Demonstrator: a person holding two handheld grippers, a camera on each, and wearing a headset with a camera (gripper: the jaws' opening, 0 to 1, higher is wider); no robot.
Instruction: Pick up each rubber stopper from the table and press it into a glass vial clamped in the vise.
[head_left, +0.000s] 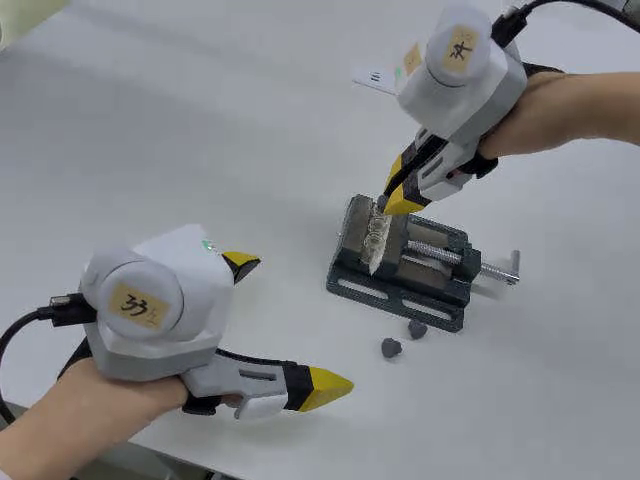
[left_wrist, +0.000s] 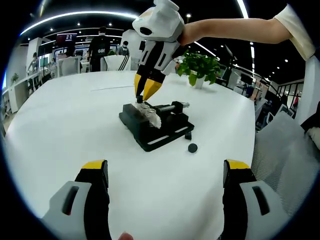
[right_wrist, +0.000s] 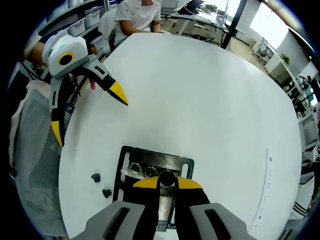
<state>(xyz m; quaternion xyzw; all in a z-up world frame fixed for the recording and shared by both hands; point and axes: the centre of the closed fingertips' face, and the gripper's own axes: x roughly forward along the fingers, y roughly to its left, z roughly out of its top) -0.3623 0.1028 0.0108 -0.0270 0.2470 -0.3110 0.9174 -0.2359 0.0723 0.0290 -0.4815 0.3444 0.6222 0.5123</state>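
Note:
A dark vise (head_left: 440, 290) stands on the white table with several glass vials (head_left: 374, 236) clamped in a row between its jaws. My right gripper (head_left: 393, 198) hangs tip-down right over the vials' far end, shut on a dark rubber stopper (right_wrist: 167, 178) above the vials (right_wrist: 142, 171). Two loose stoppers (head_left: 391, 347) (head_left: 417, 328) lie on the table just in front of the vise. My left gripper (head_left: 288, 325) hovers open and holding nothing at the near left, well away from the vise (left_wrist: 159, 131); from there I see the right gripper (left_wrist: 145, 93) over the vials (left_wrist: 151, 113).
A white paper strip (head_left: 375, 78) lies on the table behind the right gripper. Bare table spreads left of and behind the vise. A potted plant (left_wrist: 199, 67) stands at the table's far edge, and a person (right_wrist: 140, 14) sits at another side, with chairs around.

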